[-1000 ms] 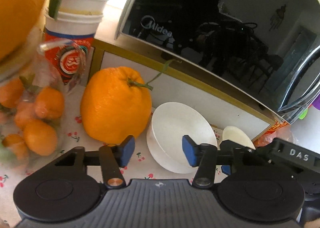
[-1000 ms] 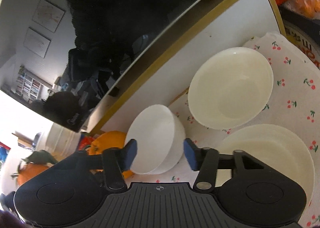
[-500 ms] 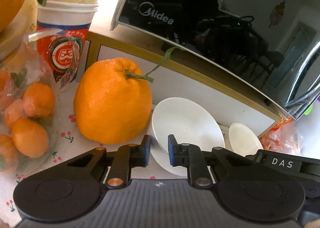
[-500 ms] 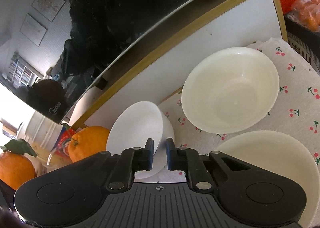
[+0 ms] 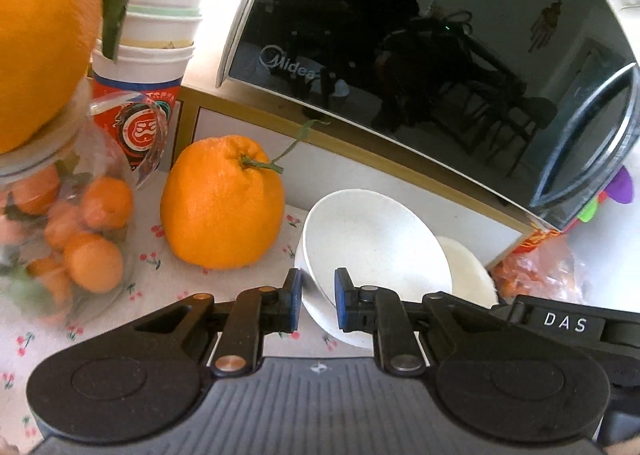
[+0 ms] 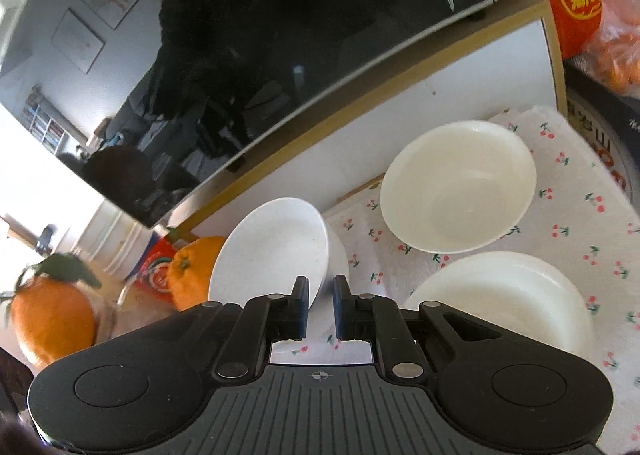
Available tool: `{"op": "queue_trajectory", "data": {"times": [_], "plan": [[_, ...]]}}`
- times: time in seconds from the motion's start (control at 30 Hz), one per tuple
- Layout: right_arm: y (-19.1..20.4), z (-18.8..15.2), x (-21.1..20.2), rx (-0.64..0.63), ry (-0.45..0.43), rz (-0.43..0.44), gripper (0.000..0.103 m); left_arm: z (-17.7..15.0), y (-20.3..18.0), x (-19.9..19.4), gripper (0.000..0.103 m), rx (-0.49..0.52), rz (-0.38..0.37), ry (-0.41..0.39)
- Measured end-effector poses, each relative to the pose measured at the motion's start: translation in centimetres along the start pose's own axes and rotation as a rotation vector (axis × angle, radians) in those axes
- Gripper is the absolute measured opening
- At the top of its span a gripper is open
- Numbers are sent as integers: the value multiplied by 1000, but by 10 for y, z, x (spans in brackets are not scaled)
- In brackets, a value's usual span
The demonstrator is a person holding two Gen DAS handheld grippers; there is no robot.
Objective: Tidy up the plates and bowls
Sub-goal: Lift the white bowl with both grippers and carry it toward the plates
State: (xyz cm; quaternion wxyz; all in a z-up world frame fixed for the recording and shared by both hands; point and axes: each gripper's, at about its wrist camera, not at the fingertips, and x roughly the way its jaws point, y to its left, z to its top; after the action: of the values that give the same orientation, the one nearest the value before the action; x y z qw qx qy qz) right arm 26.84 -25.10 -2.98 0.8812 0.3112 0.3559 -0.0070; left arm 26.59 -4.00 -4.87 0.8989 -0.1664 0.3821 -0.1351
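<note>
Left wrist view: the left claw (image 5: 316, 303) is clamping the near rim of the white bowl (image 5: 372, 251), which is sitting tilted at lower centre of the frame, just right of the large orange (image 5: 222, 207). A sliver of the cream bowl (image 5: 466, 271) is showing behind it at right. The microwave (image 5: 420, 47) is filling the upper right.

Right wrist view: the right claw (image 6: 321, 305) is pinching the same white bowl (image 6: 272, 251) on its rim at lower centre, so both claws are gripping one bowl, which is tipping off the cherry-print tabletop (image 6: 568, 223). The cream bowl (image 6: 458, 187) is standing alone at centre right, apart from it; the plate stack (image 6: 500, 295) is lying at lower right.

Progress, as judged: the plates are looking already stacked, while the two bowls are not yet nested. What is remaining is probably carrying the gripped bowl over and setting it into or beside the cream bowl.
</note>
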Motion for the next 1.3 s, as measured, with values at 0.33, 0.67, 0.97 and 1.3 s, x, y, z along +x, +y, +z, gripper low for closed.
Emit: {"op": "queue_trajectory", "data": {"times": [0.33, 0.67, 0.97, 1.3], "plan": [[8, -18, -70, -22, 15, -38, 13, -27, -23, -51, 15, 11, -36, 46], [-11, -46, -131, 23, 50, -119, 13, -71, -44, -86, 15, 42, -103, 127], [-40, -75, -158, 30, 35, -212, 14, -109, -63, -93, 15, 117, -163, 186], [-68, -86, -168, 32, 108, -268, 16, -135, -82, -95, 15, 223, -187, 236]]}}
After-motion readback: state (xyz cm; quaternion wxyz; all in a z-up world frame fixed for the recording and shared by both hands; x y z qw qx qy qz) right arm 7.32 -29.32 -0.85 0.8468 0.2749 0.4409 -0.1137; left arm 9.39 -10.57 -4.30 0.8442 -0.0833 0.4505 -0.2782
